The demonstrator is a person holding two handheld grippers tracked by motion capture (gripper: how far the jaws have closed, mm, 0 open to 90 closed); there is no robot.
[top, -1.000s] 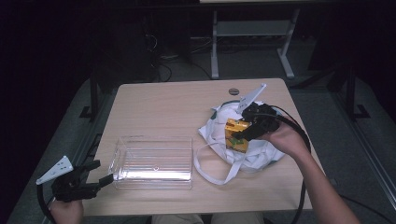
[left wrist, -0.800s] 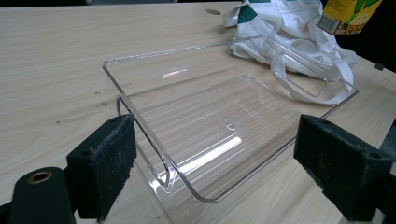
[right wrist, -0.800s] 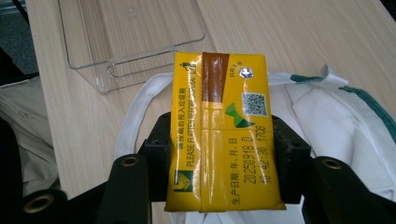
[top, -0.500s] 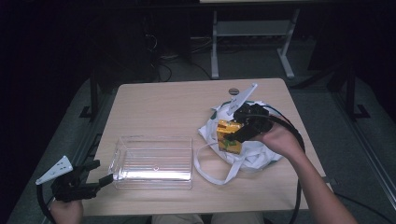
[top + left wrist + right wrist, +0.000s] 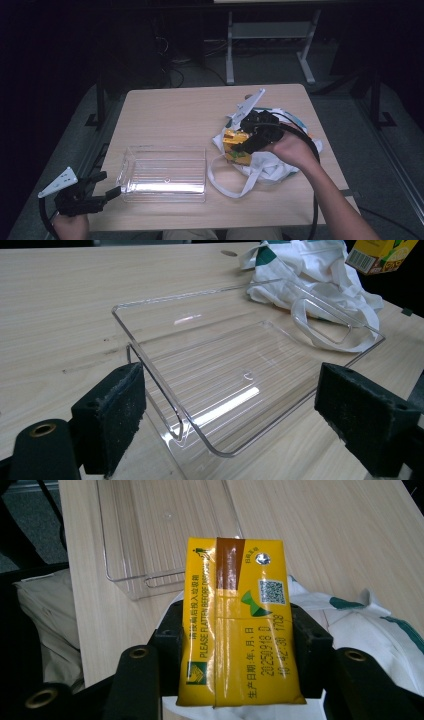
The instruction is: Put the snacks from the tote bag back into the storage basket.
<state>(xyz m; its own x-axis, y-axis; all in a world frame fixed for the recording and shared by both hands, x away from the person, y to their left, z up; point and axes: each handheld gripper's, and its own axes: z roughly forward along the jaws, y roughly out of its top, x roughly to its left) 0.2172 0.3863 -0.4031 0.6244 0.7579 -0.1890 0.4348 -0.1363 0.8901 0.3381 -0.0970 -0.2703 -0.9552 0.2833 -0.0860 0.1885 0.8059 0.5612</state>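
Carton: yellow drink carton is sitting clamped betw. the right gripper jaws, both pads pressing on its narrow sides.
Carton axis: in right gripper view the long axis is running straight out along the jaws, top end w/ foil straw spot pointing away toward the tray; printed seam face is facing the cam.
Carton place: in high view the carton is hanging just over the white bag, at the bag's left edge, right half of table. Can't tell if it's touching the cloth.
Right gripper: in high view it is pointing left toward the tray, person's hand wrapping the body from behind.
Left gripper: jaws are standing wide apart, holding nothing; near short end of the tray is lying betw. them, pads not touching it. In high view it is waiting at the table's front-left corner.
Tray: clear plastic tray is lying flat, long side across the table, nothing in it; tray is showing only glare and ribbing.
Bag: crumpled white cloth w/ green print, loop handle is trailing toward the tray's far corner. Contents of bag: can't tell.
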